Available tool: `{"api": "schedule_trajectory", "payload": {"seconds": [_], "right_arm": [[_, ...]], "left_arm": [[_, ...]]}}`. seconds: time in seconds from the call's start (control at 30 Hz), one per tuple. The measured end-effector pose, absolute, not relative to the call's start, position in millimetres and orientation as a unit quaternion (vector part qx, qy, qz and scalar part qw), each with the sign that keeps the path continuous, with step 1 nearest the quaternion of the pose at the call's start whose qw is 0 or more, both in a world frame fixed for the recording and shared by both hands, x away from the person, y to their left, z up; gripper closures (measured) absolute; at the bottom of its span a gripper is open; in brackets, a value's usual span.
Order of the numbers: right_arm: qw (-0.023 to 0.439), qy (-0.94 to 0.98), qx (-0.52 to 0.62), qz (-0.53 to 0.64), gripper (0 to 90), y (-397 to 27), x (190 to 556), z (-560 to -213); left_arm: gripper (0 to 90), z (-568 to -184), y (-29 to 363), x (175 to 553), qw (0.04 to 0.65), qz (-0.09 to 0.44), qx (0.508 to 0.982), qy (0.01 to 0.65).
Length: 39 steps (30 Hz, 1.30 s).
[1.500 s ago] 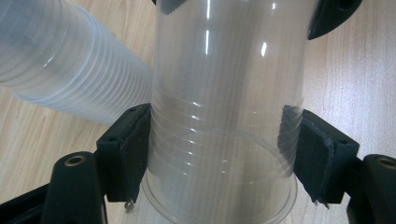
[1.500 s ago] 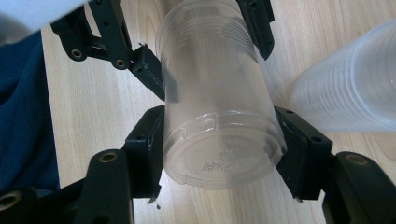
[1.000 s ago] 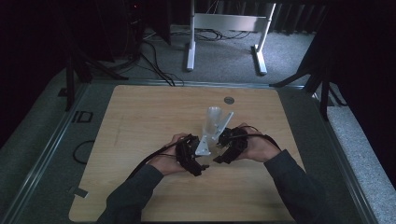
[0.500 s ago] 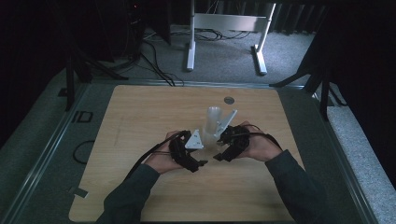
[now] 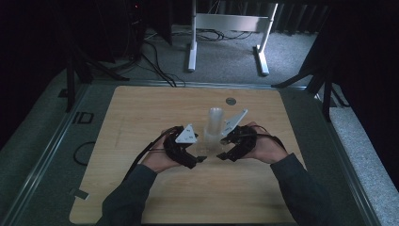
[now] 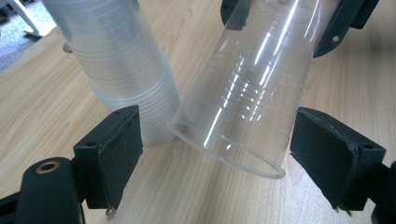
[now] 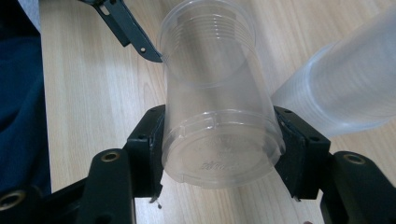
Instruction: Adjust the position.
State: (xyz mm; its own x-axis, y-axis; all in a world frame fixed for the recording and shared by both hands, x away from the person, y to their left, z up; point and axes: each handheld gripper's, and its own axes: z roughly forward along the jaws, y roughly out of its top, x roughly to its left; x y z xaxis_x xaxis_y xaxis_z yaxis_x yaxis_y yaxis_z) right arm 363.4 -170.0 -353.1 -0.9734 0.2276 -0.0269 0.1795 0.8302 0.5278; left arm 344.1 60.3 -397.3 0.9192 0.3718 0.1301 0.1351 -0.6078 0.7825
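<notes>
Since a second ago the left gripper has pulled a little away from the right gripper and lifted slightly, so a gap shows between the two tips in the high view; the right one has kept its place. Both hands come up from the near edge of the wooden table, forearms angled inward, each gripper pointing toward the other just in front of the stack of cups.

In the right gripper view its jaws are clamped on the base end of a single clear cup, which lies tilted with its open mouth facing away toward the left gripper. In the left gripper view that cup's rim hangs between the two black pads, which stand wide on either side without touching it. The stack stands upright just beyond the left pad, close beside the held cup.
</notes>
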Motion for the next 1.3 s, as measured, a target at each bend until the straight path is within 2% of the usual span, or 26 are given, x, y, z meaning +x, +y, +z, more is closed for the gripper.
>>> {"api": "schedule_trajectory", "payload": {"seconds": [0.3,0.97,1.3], "right_arm": [[0.048,0.944,0.119,0.304,41.5,-181,364,-354],[0.057,0.919,0.129,0.368,41.5,-196,364,-352],[0.059,0.906,0.127,0.399,41.5,-202,363,-354]], "left_arm": [[17.1,-396,75,347,0.453,0.126,0.867,0.165],[17.2,-400,77,348,0.451,0.124,0.867,0.174],[17.9,-401,85,350,0.478,0.103,0.853,0.183]]}}
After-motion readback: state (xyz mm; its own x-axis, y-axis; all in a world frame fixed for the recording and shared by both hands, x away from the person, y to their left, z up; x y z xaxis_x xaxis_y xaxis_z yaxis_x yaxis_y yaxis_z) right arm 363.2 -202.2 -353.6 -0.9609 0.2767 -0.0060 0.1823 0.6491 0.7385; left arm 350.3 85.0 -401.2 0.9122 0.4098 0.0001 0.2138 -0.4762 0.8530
